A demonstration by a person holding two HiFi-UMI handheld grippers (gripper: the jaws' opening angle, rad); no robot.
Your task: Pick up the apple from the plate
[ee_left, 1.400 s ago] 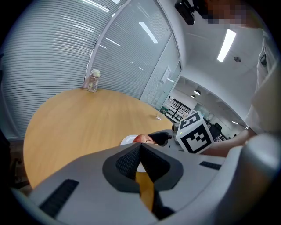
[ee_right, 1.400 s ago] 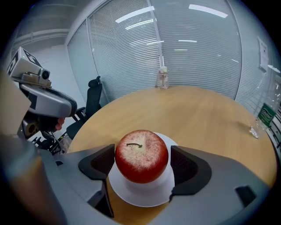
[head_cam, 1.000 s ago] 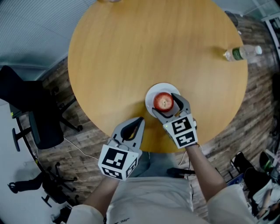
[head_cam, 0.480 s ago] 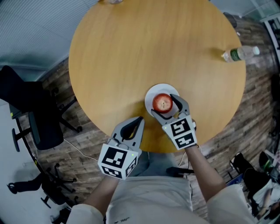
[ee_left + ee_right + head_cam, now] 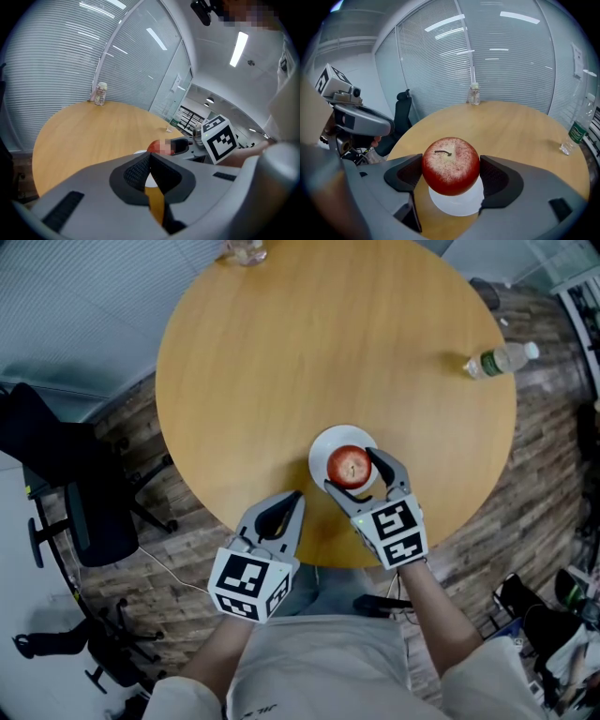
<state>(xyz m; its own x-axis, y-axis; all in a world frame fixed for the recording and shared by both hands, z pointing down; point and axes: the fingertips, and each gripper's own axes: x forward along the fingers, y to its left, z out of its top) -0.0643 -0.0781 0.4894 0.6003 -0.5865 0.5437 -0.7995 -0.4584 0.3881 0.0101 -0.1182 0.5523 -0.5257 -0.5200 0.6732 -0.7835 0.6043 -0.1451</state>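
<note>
A red apple sits between the jaws of my right gripper, which is shut on it. In the right gripper view the apple hangs just above the small white plate, gripped on both sides by the right gripper. The plate lies near the front edge of the round wooden table. My left gripper is shut on nothing, hovering at the table's near edge, left of the plate. In its own view the left gripper has its jaws pressed together.
A plastic water bottle lies at the table's far right. A small jar stands at the far edge. A black office chair stands on the floor to the left.
The right gripper stays closed on the apple, which now sits slightly nearer me over the plate. The head view has shifted a little. The left gripper has barely moved.
</note>
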